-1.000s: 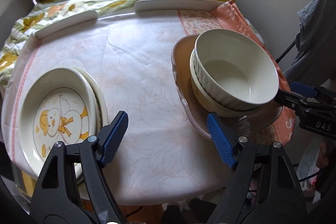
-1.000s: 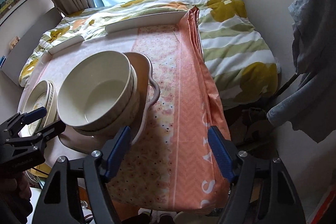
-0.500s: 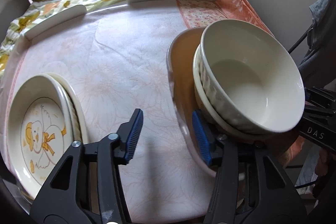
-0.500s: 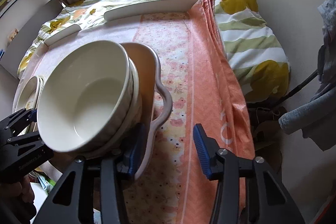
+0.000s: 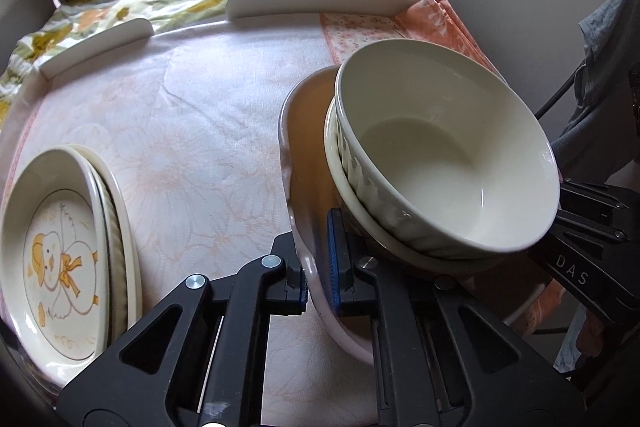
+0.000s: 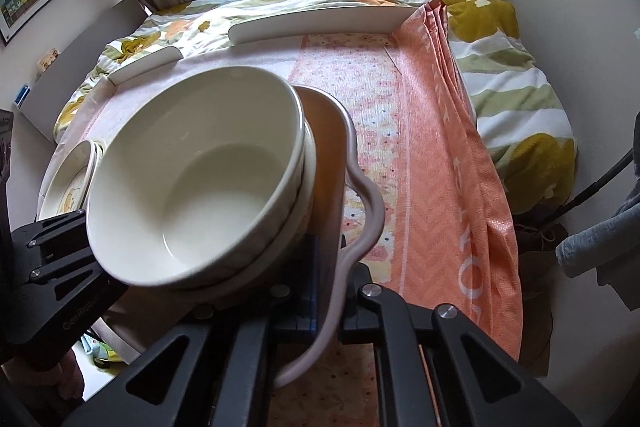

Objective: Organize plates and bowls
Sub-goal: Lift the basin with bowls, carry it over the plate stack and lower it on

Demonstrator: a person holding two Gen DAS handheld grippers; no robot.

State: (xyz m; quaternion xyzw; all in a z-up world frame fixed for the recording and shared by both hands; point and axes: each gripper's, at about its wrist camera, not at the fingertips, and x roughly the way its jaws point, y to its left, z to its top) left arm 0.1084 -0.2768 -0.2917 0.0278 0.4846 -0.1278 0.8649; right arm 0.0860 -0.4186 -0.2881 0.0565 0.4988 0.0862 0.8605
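Observation:
A pink wavy-rimmed plate carries two nested white bowls on the table's right side. My left gripper is shut on the plate's left rim. My right gripper is shut on the plate's right rim, with the bowls just left of it. The plate looks tilted between the two grippers. A stack of cream plates with a duck picture lies at the table's left edge and also shows in the right wrist view.
The table is covered by a pale floral cloth and an orange cloth hanging off its right side. White curved guards line the far edge. A flowered bedspread, curtains and a wall lie beyond.
Both grippers moved in from either side and shut on the pink plate's opposite rims. The plate and bowls now sit closer and larger in both views.

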